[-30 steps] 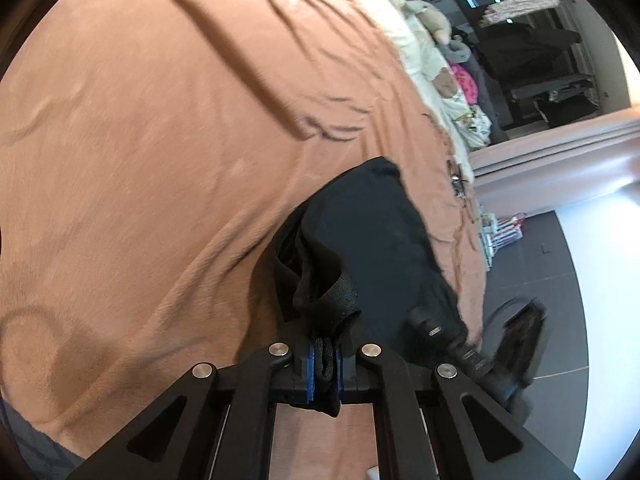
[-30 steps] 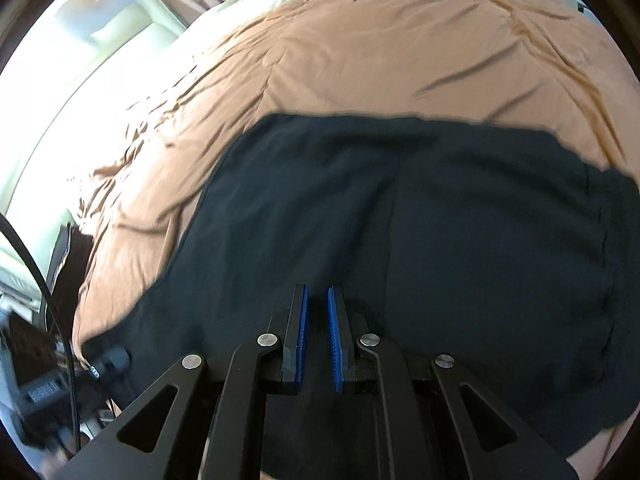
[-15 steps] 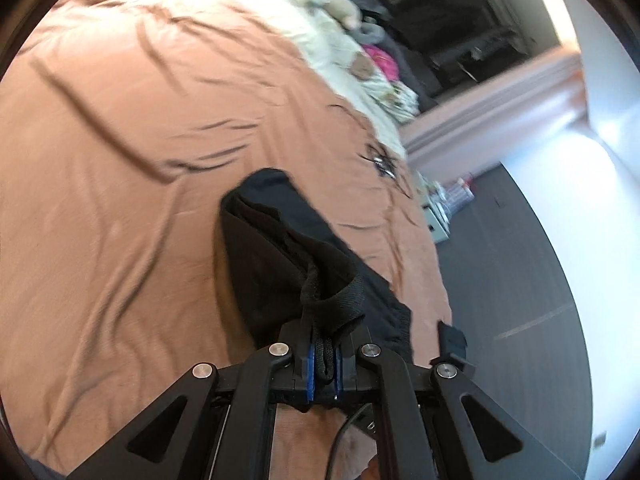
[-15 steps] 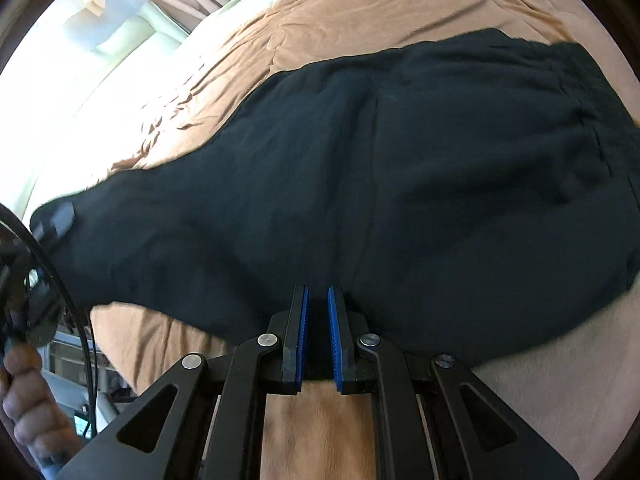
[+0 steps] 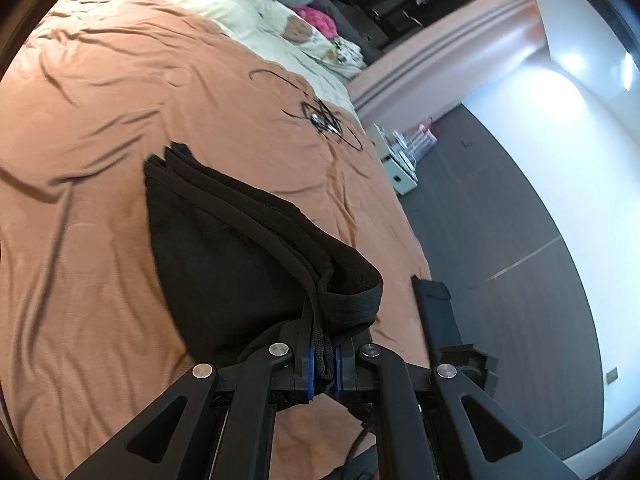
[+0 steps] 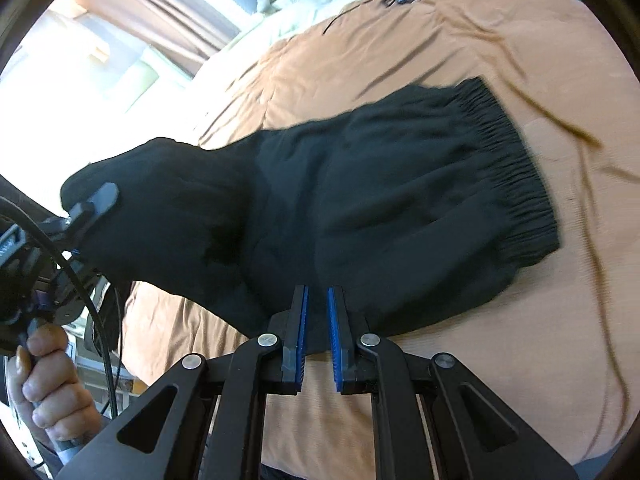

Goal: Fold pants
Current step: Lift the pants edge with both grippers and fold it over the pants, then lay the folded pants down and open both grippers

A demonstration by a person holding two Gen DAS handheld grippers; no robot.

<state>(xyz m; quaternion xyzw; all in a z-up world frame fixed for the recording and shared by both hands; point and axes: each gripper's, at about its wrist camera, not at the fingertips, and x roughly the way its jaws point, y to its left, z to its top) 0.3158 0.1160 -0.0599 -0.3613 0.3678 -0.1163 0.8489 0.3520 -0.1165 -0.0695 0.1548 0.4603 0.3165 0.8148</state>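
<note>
The black pants (image 6: 360, 196) lie spread across the orange bedspread (image 6: 460, 380), elastic waistband toward the bed's far side from the window. The left tongs (image 5: 323, 364) are clamped on bunched fabric and cord at one end, lifting it off the bedspread. The right tongs (image 6: 317, 338) grip the pants' near edge, blue pads drawn close together on the cloth.

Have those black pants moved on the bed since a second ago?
Yes. The black pants, clamped in both grippers, have slid toward the near edge of the orange bedspread, uncovering more of it beyond the waistband.
</note>
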